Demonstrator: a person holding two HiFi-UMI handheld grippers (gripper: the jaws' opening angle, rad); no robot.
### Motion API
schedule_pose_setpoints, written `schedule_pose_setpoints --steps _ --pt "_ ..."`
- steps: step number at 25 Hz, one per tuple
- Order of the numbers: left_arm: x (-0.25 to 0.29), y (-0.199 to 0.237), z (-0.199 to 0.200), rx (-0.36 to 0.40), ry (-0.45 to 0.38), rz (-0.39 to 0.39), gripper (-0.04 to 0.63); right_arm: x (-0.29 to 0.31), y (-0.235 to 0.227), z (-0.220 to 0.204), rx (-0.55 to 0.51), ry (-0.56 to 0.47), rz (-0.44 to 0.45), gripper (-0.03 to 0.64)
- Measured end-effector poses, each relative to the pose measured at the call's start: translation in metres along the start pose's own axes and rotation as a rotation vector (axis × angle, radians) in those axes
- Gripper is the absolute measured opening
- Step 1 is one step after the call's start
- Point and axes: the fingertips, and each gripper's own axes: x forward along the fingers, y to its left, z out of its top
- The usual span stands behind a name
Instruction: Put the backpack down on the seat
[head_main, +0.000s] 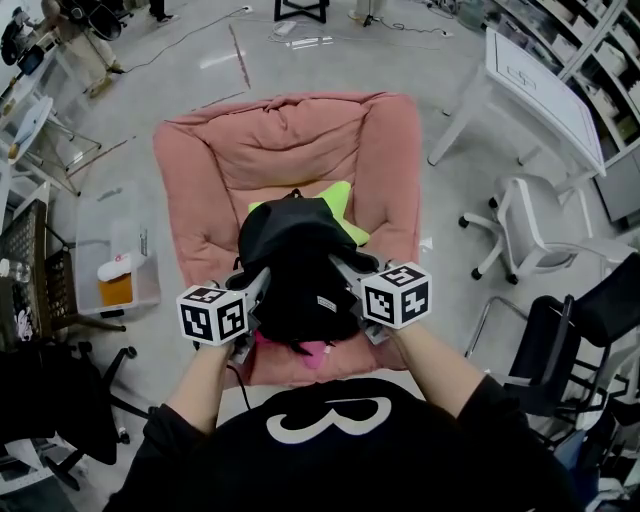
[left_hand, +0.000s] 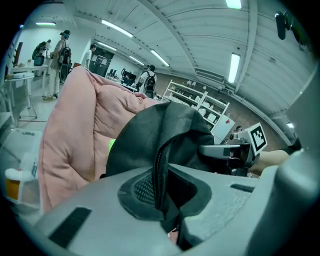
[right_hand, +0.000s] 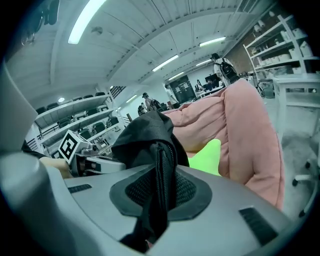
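A black backpack (head_main: 295, 270) with a pink patch at its lower edge hangs over the front of the pink padded seat (head_main: 290, 140). My left gripper (head_main: 258, 285) is shut on its left side and my right gripper (head_main: 345, 272) on its right side. In the left gripper view the jaws (left_hand: 162, 192) pinch a zippered fold of the backpack (left_hand: 165, 130). The right gripper view shows its jaws (right_hand: 159, 192) clamped on a similar fold of the backpack (right_hand: 142, 132). A bright green cushion (head_main: 340, 205) lies on the seat just behind the bag. Whether the bag's bottom touches the seat is hidden.
A white table (head_main: 540, 90) and a white office chair (head_main: 530, 235) stand to the right, with a black chair (head_main: 580, 330) nearer. On the floor at the left is a clear bin (head_main: 115, 260), and a dark chair (head_main: 50, 400) below it. People stand far back.
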Motion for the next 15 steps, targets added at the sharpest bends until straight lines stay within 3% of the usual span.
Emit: schedule_pose_setpoints --steps 10,13,15 --pt "0.023 0.019 0.008 -0.015 -0.014 -0.030 0.021 0.025 -0.028 0.006 0.013 -0.016 -0.063 0.083" --pt "0.023 0.027 0.009 -0.022 -0.014 -0.015 0.084 0.027 -0.030 0.006 0.009 -0.006 -0.097 0.108" --pt "0.022 0.031 0.009 -0.037 -0.010 -0.010 0.158 0.027 -0.033 0.004 0.007 0.007 -0.125 0.185"
